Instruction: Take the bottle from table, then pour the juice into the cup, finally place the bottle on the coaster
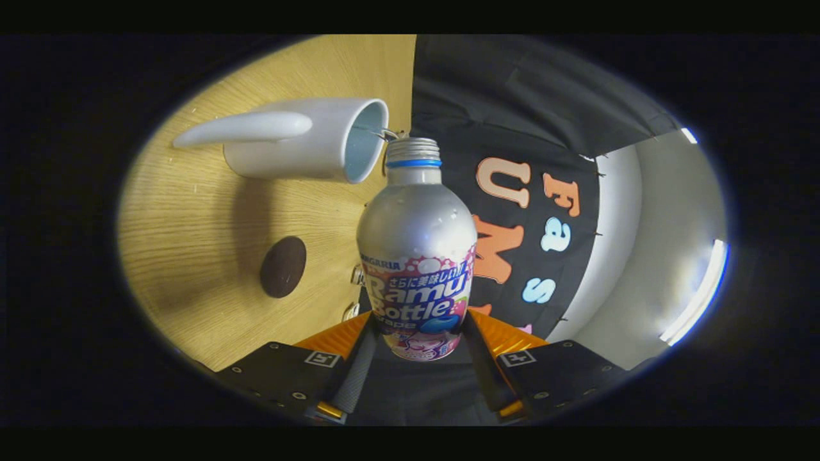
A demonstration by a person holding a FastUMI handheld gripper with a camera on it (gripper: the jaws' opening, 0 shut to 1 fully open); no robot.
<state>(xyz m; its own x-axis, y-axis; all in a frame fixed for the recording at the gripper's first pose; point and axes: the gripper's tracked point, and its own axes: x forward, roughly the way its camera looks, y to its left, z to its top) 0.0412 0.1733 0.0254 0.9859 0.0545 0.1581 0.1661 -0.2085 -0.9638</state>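
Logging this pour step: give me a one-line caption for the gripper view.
Claw shut on the bottle, its open neck at the white cup's rim, coaster nearby.

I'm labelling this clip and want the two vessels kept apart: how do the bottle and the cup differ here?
The bottle is silver metal with a printed label and a narrow threaded neck; the cup is plain white with a wide mouth and a long handle. The bottle is held between the fingers of the tool, while the cup stands free on the wooden table. Shared: both are open, and the bottle's mouth sits at the cup's rim.
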